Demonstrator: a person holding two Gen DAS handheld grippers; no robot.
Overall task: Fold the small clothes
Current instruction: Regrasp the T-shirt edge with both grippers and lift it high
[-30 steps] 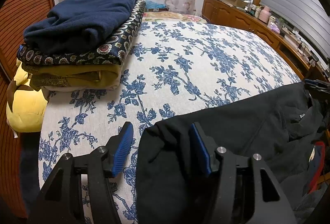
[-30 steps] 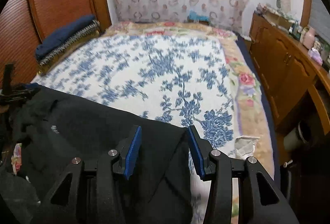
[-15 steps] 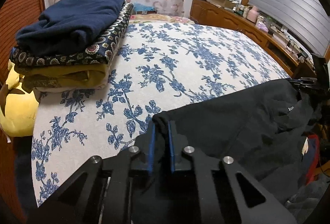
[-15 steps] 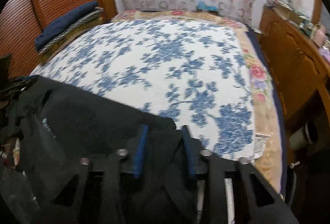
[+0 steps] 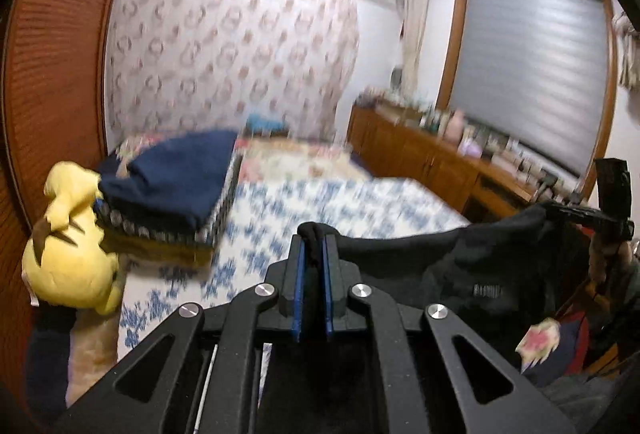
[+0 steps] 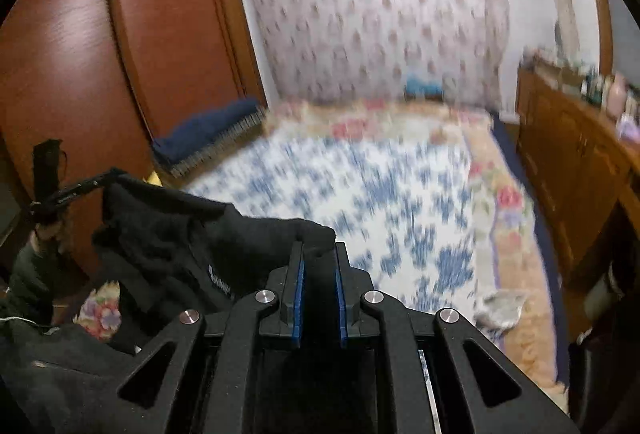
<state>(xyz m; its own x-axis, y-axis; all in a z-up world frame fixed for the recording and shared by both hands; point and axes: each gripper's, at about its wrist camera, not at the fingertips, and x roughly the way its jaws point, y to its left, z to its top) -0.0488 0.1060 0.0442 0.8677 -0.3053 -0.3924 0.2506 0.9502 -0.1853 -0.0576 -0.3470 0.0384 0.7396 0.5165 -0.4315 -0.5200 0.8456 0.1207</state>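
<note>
A black garment (image 5: 460, 274) hangs stretched in the air between my two grippers, above the near edge of the bed. My left gripper (image 5: 313, 246) is shut on one bunched corner of it. My right gripper (image 6: 319, 254) is shut on the other corner of the black garment (image 6: 180, 234). Each gripper shows at the far side of the other's view: the right one in the left wrist view (image 5: 600, 214), the left one in the right wrist view (image 6: 60, 190). Both views are blurred by motion.
The bed (image 5: 360, 210) has a blue-flowered white cover. A stack of folded clothes (image 5: 172, 186) topped by a navy piece sits at its far left. A yellow plush toy (image 5: 68, 254) lies beside the stack. A wooden sideboard (image 5: 440, 162) lines the right wall, a wardrobe (image 6: 100, 54) the left.
Both grippers closed on the garment's corners and then lifted it off the bed. Both cameras have tilted up, so more of the walls and window shows.
</note>
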